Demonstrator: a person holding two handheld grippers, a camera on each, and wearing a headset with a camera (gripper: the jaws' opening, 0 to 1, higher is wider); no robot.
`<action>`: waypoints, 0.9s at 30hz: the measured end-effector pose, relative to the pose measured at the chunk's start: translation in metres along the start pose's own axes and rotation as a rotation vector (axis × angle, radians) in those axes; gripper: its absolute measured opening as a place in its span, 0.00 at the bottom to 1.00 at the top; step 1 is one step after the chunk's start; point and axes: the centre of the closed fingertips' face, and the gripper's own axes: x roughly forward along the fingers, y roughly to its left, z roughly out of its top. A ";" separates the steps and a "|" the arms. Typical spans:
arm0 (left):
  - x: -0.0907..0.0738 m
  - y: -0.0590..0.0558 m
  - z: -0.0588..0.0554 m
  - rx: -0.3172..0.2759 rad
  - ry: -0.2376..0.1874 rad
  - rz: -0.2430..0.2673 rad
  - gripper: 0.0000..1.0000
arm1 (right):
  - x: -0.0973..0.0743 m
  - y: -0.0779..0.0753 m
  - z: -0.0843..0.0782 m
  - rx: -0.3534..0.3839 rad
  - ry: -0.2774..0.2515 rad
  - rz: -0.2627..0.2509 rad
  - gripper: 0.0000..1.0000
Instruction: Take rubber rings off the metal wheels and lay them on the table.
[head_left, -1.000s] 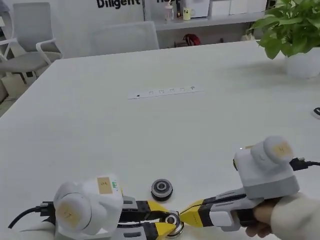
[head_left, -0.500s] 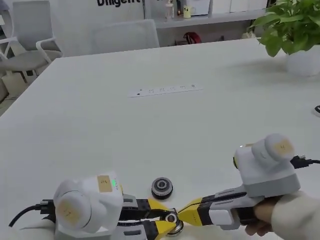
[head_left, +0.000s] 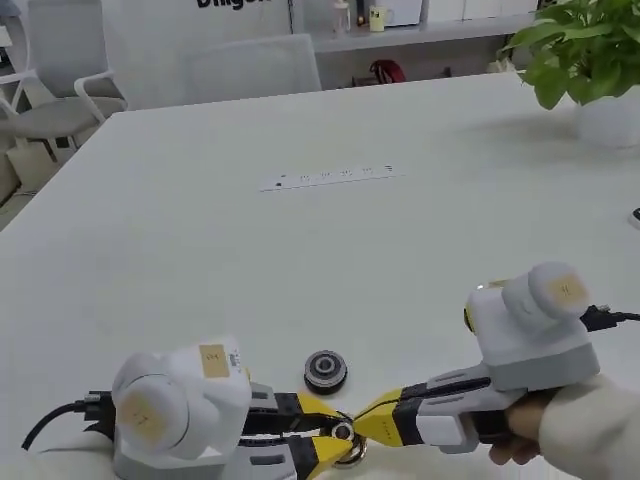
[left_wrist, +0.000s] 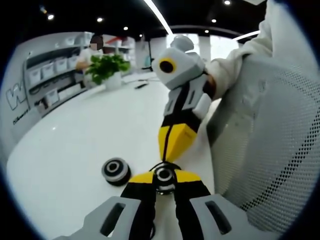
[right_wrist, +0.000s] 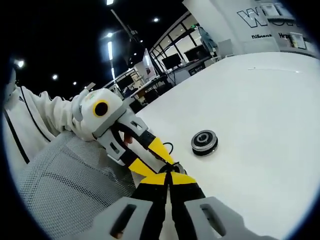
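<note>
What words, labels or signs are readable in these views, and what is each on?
"W": wall, left gripper view, rest cut off.
"WO": wall sign, right gripper view; smaller line beneath blurred.
Wall lettering, head view: cropped, unreadable.
Sticker on left gripper: too small.
Table socket strip marks: too small.
</note>
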 end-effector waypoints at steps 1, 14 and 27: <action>0.000 0.000 0.000 0.002 0.005 0.000 0.14 | 0.000 -0.001 0.000 0.002 0.000 -0.003 0.00; -0.033 0.006 0.020 0.076 0.094 -0.014 0.35 | -0.001 0.005 0.006 -0.055 0.009 0.011 0.00; -0.108 0.018 0.055 0.072 0.026 0.079 0.66 | -0.019 0.009 0.038 -0.033 -0.090 0.025 0.00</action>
